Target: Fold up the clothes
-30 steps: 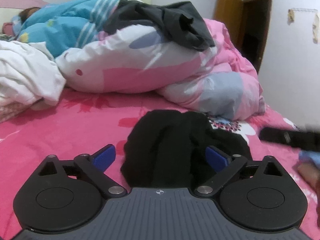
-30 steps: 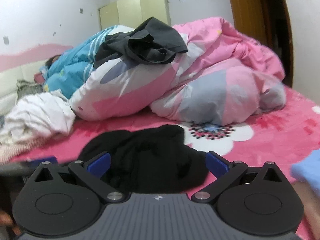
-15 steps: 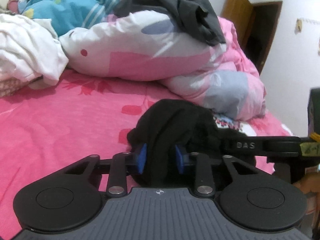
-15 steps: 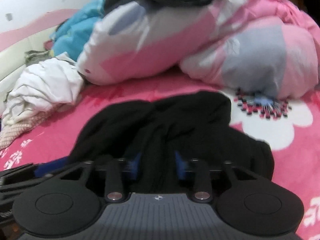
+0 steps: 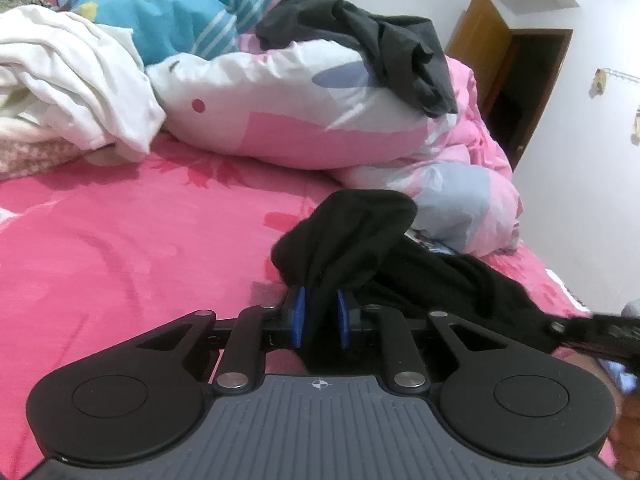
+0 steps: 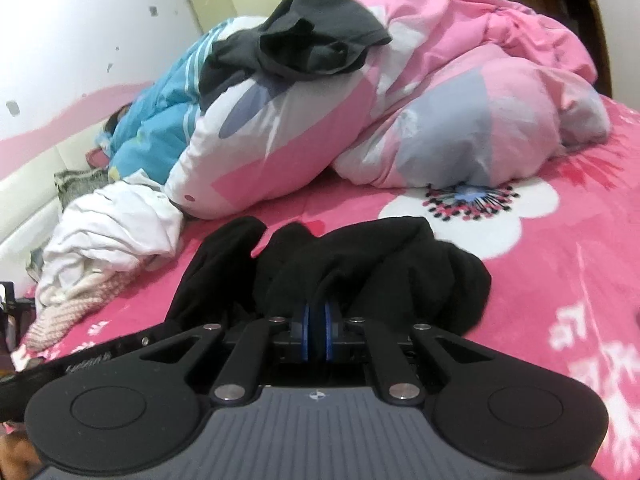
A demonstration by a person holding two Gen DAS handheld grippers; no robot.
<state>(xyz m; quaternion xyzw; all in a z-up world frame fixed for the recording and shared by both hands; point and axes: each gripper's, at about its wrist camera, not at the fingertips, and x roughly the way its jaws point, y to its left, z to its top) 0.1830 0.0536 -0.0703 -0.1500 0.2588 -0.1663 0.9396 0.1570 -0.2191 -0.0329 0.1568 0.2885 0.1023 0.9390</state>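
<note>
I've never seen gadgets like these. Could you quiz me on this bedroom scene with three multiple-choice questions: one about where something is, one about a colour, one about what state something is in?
1. Where does the dark grey garment lie?
A. on the heaped quilt
B. on the floor
C. in a drawer

2. What colour is the bedsheet?
A. green
B. pink
C. brown

3. What is between the left tool's blue pads?
A. nothing
B. a white towel
C. the black garment

Answers: 1 A, it drapes over the quilt; 2 B, pink with flowers; 3 C, black cloth bunches between the closing pads.
</note>
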